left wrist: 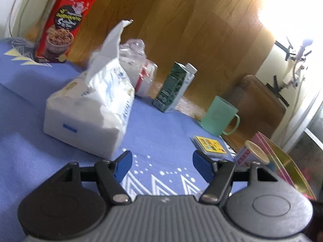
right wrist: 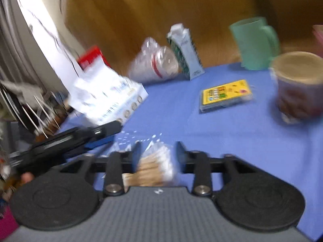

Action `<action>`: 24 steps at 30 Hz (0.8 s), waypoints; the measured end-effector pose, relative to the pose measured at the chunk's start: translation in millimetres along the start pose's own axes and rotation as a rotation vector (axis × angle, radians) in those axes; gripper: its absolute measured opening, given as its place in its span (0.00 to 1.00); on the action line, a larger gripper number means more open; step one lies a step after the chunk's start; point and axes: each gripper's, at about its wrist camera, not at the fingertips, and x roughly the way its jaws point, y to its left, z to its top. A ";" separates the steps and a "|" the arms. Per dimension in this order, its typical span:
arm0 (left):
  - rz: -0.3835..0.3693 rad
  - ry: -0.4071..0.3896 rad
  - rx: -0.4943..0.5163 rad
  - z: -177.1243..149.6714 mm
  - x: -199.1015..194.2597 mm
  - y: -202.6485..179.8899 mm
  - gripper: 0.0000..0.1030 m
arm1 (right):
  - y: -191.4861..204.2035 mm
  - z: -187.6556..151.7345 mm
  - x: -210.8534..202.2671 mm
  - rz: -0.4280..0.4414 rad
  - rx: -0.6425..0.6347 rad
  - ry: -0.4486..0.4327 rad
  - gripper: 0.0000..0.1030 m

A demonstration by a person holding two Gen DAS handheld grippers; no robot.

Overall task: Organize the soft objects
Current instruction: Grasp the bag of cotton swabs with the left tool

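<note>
Blue-clothed table: left claw spread wide, empty, tissue pack just ahead-left; right claw clamped on cotton-swab packet; carton, mug, card box beyond

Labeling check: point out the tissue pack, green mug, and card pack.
tissue pack (left wrist: 88, 109): left wrist view, on its top face.
green mug (left wrist: 219, 115): left wrist view, on its side wall.
card pack (right wrist: 226, 93): right wrist view, on its yellow face.

Right gripper closed on a clear packet of cotton swabs over the blue tablecloth. Beyond the packet: yellow card box, mint plastic mug, green-white carton. Left of it: white tissue pack, left gripper, blurred.
</note>
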 end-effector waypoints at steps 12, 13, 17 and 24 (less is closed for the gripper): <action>-0.098 0.211 -0.031 -27.8 -5.5 -31.8 0.45 | 45.6 -29.8 23.4 -0.094 -0.352 0.092 0.90; -0.081 0.191 -0.010 -31.8 -7.5 -36.8 0.44 | 46.1 -32.1 31.9 -0.110 -0.370 0.107 0.87; -0.144 0.209 0.006 -34.2 -11.9 -52.6 0.42 | 45.7 -40.0 19.3 -0.159 -0.386 0.046 0.72; -0.352 0.204 0.157 -31.4 -9.3 -139.4 0.42 | 30.7 -48.1 -67.6 -0.286 -0.341 -0.174 0.72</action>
